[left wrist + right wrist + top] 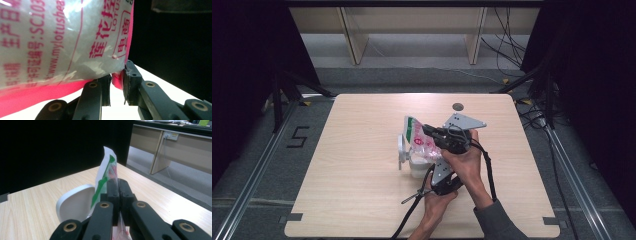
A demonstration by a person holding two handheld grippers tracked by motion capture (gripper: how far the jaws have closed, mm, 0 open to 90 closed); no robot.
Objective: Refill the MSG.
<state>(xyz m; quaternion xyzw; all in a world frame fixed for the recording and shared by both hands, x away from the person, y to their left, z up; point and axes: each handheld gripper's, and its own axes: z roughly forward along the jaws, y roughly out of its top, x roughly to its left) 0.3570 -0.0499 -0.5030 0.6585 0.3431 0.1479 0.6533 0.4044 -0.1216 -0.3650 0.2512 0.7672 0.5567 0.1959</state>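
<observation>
Both claws, left claw point(116, 86) and right claw point(117, 192), are clamped on the plastic bag point(419, 140), tilted above the white container point(417, 167); whether pouring has begun I cannot tell.

Both grippers black w/ brass-coloured pivot pins; right gripper point(428, 129) has grey triangular plate at 12 o'clock, black cable at 6. Grey sleeve point(497, 220), right forearm.

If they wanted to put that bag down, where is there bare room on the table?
Bare wood lies along the light wooden table's left side, its far edge and its right side. The middle is crowded: clear plastic bag with red print, white lidded container, and both grippers.
</observation>
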